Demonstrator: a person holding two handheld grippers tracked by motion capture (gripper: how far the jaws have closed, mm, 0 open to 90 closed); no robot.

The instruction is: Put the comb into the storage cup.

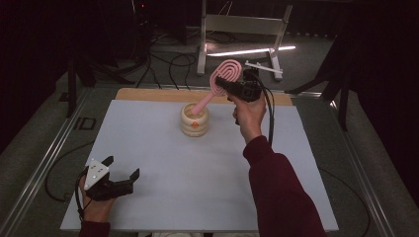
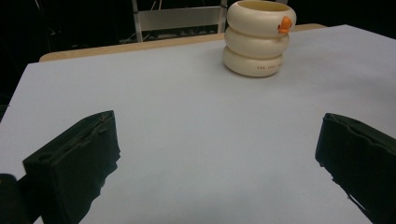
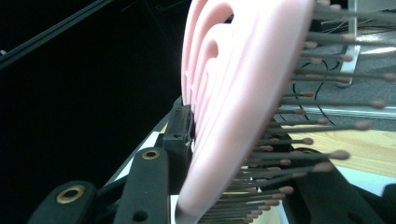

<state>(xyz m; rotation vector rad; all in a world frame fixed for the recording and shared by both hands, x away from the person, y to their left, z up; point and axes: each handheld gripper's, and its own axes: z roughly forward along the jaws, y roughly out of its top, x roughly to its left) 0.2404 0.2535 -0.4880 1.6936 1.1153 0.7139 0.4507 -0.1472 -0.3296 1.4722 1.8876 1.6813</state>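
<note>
Nearest me, at the tabletop's (image 1: 148,148) front left corner, my left gripper (image 1: 121,173) rests with its jaws spread wide and nothing between them, I judge parked clear of the work. Toward the far edge, my right gripper (image 1: 228,85) is clamped on the head of one pink hairbrush (image 1: 225,75), tilted so its handle dips into one cream ringed cup (image 1: 194,120), probably to stand it there.
</note>
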